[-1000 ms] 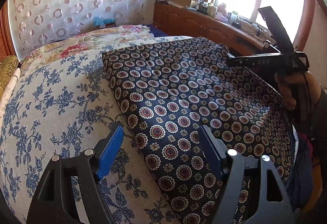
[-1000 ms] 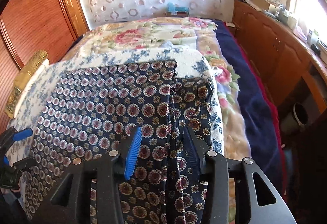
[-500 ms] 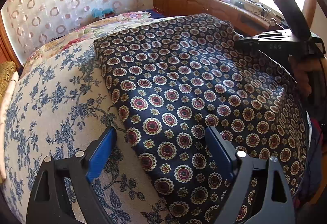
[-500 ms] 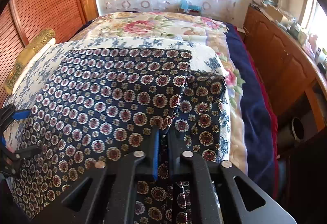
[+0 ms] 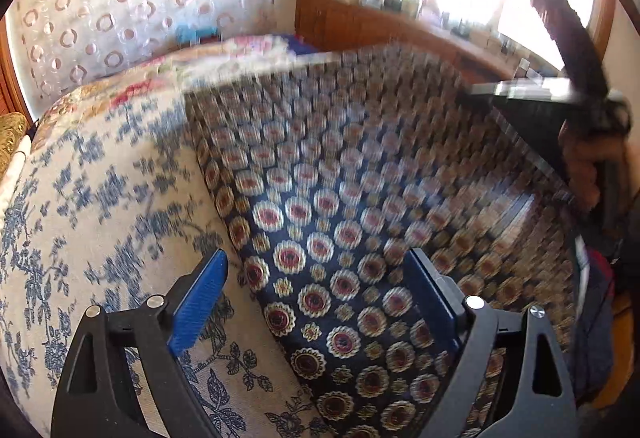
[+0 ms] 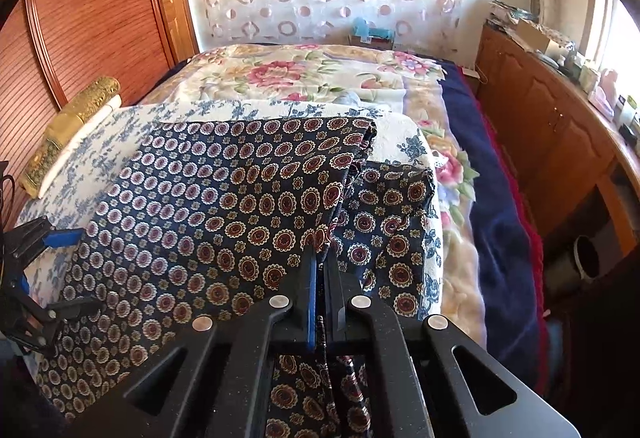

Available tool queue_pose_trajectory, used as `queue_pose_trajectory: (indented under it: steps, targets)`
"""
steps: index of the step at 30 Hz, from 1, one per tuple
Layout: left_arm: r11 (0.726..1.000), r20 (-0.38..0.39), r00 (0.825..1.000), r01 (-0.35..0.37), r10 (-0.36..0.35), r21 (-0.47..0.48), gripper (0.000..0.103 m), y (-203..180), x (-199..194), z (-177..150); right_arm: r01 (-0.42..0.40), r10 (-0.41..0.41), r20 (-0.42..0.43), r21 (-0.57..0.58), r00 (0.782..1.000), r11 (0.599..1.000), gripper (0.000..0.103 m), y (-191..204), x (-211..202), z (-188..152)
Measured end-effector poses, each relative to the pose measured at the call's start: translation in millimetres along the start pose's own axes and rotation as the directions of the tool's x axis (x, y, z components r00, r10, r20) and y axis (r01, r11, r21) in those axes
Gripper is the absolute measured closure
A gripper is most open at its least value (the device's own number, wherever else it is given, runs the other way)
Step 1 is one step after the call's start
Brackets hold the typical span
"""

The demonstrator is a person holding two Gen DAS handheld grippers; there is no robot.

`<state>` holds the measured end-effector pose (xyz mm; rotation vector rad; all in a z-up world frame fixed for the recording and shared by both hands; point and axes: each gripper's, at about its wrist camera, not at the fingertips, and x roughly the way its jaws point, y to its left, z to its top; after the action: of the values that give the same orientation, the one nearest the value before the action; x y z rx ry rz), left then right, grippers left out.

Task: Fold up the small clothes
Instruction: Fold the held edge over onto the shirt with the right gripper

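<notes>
A dark navy garment (image 5: 360,198) with red and cream medallions lies spread on the bed; it also shows in the right wrist view (image 6: 224,206). My left gripper (image 5: 316,298) is open, its blue pads straddling the garment's near left edge just above the cloth. My right gripper (image 6: 322,266) is shut on a raised fold of the garment's right side. The fold is lifted, and a lower layer (image 6: 396,222) lies beside it. The right gripper appears in the left wrist view (image 5: 560,94), and the left gripper in the right wrist view (image 6: 36,270).
The bed carries a white cover with blue flowers (image 5: 100,218), a floral quilt (image 6: 300,74) and a navy blanket (image 6: 496,238). A wooden cabinet (image 6: 552,126) with clutter runs along the right. A wooden headboard (image 6: 80,18) and a gold bolster (image 6: 72,126) stand left.
My right gripper closed on the garment's right-side fold and lifted it. My left gripper stayed open and shifted slightly over the left edge; its view is now motion-blurred.
</notes>
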<state>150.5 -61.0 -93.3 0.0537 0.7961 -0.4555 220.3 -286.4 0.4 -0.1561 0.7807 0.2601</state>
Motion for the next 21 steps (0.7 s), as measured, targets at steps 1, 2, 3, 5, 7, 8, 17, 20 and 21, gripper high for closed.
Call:
queue_pose_trajectory:
  steps: [1, 2, 3, 5, 7, 8, 17, 20, 21]
  targets:
    - [1.000, 0.021, 1.000, 0.000, 0.000, 0.000, 0.013, 0, -6, 1, 0.004, -0.004, 0.004, -0.003, 1.000, 1.000, 0.101, 0, -3, -1]
    - [1.000, 0.040, 0.999, 0.004, -0.004, 0.005, 0.013, 0, -12, 2, 0.005, -0.005, 0.007, -0.003, 1.000, 1.000, 0.101, 0, -6, -1]
    - [1.000, 0.058, 0.998, 0.022, -0.023, 0.013, 0.013, -1, -19, 4, 0.010, -0.010, 0.011, -0.003, 1.000, 1.000, 0.101, -1, -9, -2]
    - [0.999, 0.085, 0.995, 0.052, -0.052, 0.003, 0.013, 0, -30, 5, 0.029, -0.029, 0.006, -0.007, 1.000, 1.000, 0.101, -1, -14, -3]
    - [0.997, 0.102, 0.992, 0.071, -0.070, -0.015, 0.013, 1, -38, 6, 0.050, -0.050, 0.000, -0.007, 0.999, 0.999, 0.101, -4, -17, -5]
    - [0.997, 0.111, 0.991, 0.080, -0.078, -0.014, 0.013, 1, -41, 6, 0.063, -0.063, -0.004, -0.001, 0.998, 0.998, 0.101, -6, -17, -6]
    - [0.998, 0.103, 0.993, 0.065, -0.065, -0.004, 0.013, -1, -34, 7, 0.105, -0.104, -0.026, 0.043, 0.994, 0.994, 0.101, -5, -5, -9]
    - [0.998, 0.099, 0.994, 0.056, -0.055, -0.007, 0.013, 0, -32, 7, 0.113, -0.112, -0.023, 0.044, 0.993, 0.993, 0.101, -3, -2, -8]
    - [0.999, 0.097, 0.994, 0.052, -0.051, -0.009, 0.013, 1, -31, 8, 0.113, -0.112, -0.021, 0.047, 0.993, 0.993, 0.101, -3, -2, -8]
